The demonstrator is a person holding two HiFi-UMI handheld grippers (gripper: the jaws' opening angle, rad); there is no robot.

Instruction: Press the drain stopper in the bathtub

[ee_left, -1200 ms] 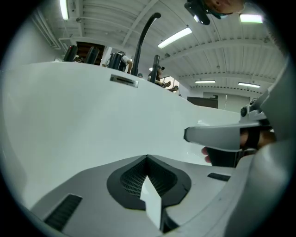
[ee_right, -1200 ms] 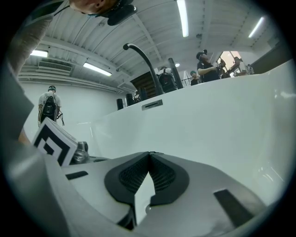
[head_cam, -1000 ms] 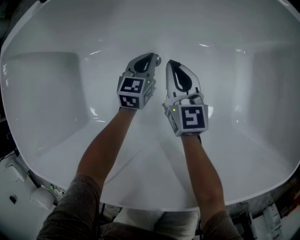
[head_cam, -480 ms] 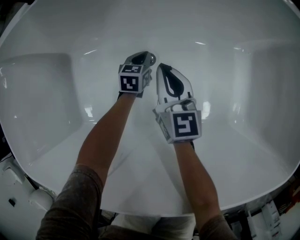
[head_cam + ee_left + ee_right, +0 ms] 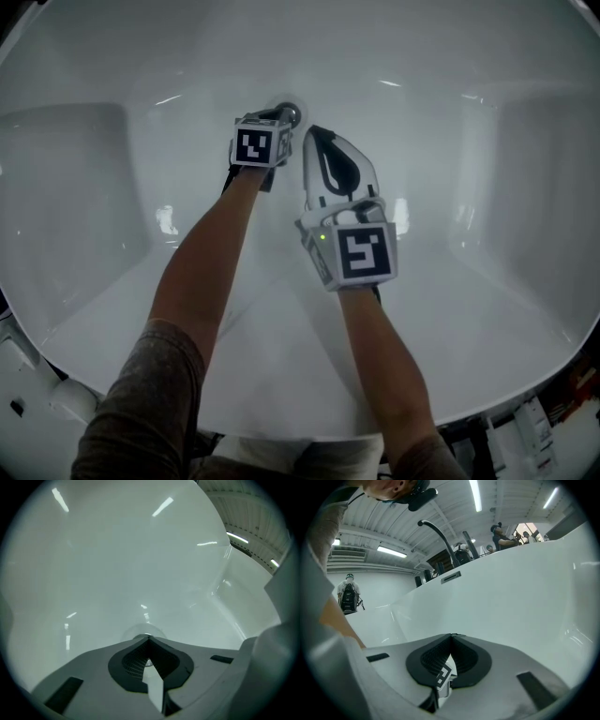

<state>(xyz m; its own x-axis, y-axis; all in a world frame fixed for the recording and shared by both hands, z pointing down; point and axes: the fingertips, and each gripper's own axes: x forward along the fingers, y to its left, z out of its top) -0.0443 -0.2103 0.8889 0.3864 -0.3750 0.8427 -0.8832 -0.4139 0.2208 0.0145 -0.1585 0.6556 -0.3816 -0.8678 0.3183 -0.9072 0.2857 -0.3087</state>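
The round metal drain stopper (image 5: 291, 113) sits in the floor of the white bathtub (image 5: 450, 141). My left gripper (image 5: 279, 119) is shut, and its tip rests right at the stopper's near edge. In the left gripper view the stopper (image 5: 137, 632) shows as a pale disc just beyond the closed tip of the left gripper (image 5: 149, 639); I cannot tell if they touch. My right gripper (image 5: 314, 134) is shut on nothing, hanging just right of the left one and short of the stopper. Its view shows the right gripper (image 5: 451, 635) aimed at the tub wall.
The tub's sloping walls rise on every side of both arms. A curved faucet (image 5: 436, 529) stands on the far rim. People (image 5: 348, 595) stand in the room beyond. White fittings (image 5: 28, 375) lie outside the tub's near left edge.
My left gripper has moved forward along the tub floor until its tip reached the stopper. The right gripper drifted a little left and forward beside it.
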